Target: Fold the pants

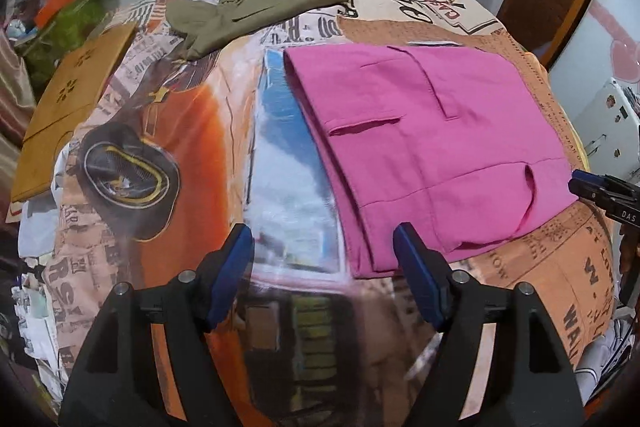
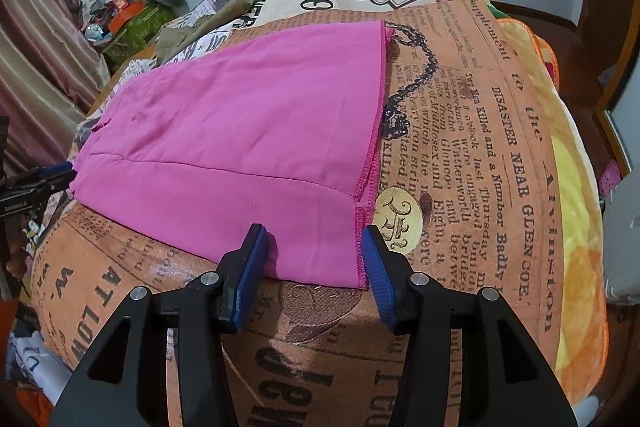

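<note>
left wrist view: the pink pants (image 1: 436, 147) lie flat on the printed bedspread (image 1: 192, 131), laid double with the waist end showing, a back pocket slit and a belt loop facing up. the left gripper (image 1: 324, 247) hovers just off the near edge of the pants, its jaws spread wide with nothing between them; the right-hand blue pad (image 1: 420, 279) sits over the near corner of the pink cloth, the other pad over the bare bedspread. beyond the pants, well apart from them, an olive garment (image 1: 248, 11) lies crumpled on the bedspread. farther from the pants on that same side rests a tan flat board (image 1: 72, 115) with small cut-out flower marks. at the pants' right edge the tip of the right gripper (image 1: 600, 191) shows, just beside the cloth; from here i cannot tell whether it touches.

right wrist view: the pink pants (image 2: 240, 147) stretch away across the bedspread (image 2: 480, 155), the hem end nearest, with its stitched edge running along the right side of the cloth. the right gripper (image 2: 314, 259) stands open, jaws apart and empty, straddling the near hem corner of the pants; whether the pads touch the cloth is unclear. at the far left end of the pants the left gripper (image 2: 36, 183) pokes in, its tip just beside the pink edge. past the pants, the olive garment (image 2: 200, 23) lies on the bedspread. a striped curtain (image 2: 36, 39) hangs well off to the left of the pants.
</note>
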Demonstrator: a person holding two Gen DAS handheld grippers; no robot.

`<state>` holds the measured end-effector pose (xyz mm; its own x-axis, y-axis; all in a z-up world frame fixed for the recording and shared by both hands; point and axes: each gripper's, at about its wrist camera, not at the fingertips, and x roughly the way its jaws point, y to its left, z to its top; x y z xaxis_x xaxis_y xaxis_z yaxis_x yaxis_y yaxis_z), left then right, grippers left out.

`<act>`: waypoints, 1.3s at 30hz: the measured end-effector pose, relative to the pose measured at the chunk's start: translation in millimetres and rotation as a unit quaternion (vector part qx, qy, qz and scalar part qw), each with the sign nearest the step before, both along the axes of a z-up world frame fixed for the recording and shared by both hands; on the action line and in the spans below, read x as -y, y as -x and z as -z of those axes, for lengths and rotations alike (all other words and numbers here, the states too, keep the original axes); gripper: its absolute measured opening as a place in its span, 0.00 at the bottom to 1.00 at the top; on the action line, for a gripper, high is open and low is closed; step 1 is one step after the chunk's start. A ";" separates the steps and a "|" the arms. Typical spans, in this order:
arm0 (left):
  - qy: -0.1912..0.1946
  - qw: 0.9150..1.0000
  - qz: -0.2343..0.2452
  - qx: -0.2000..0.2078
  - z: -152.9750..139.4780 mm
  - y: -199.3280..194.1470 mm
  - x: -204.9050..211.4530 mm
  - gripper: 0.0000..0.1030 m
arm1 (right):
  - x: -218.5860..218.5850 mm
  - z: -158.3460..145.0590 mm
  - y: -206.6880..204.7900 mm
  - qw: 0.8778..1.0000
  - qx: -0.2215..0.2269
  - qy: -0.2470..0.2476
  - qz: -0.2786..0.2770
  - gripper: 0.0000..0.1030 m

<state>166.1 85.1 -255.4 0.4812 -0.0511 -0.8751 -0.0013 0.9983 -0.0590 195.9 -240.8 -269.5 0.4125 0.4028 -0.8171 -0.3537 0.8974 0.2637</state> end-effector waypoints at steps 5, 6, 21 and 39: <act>-0.012 1.000 0.003 0.006 -0.2 2.5 1.6 0.73 | 3.3 0.3 -0.2 1.000 0.005 0.010 0.000 0.44; -0.019 1.000 0.006 0.008 -0.7 3.1 3.4 0.73 | 3.6 0.2 0.0 1.000 0.006 0.012 0.001 0.44; -0.034 0.998 -0.016 0.047 -49.3 -50.2 -14.6 0.72 | -7.7 -46.9 -33.1 0.998 0.058 0.033 -0.011 0.45; 0.004 0.999 -0.043 0.003 -8.6 -147.5 -30.2 0.52 | -4.9 -27.4 -125.7 0.997 0.063 0.040 0.029 0.45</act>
<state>313.6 115.4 -246.9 0.4888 -0.0169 -0.8722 -0.0866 0.9939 -0.0679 321.6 -235.9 -242.1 0.5344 0.3104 -0.7862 -0.3266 0.9337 0.1466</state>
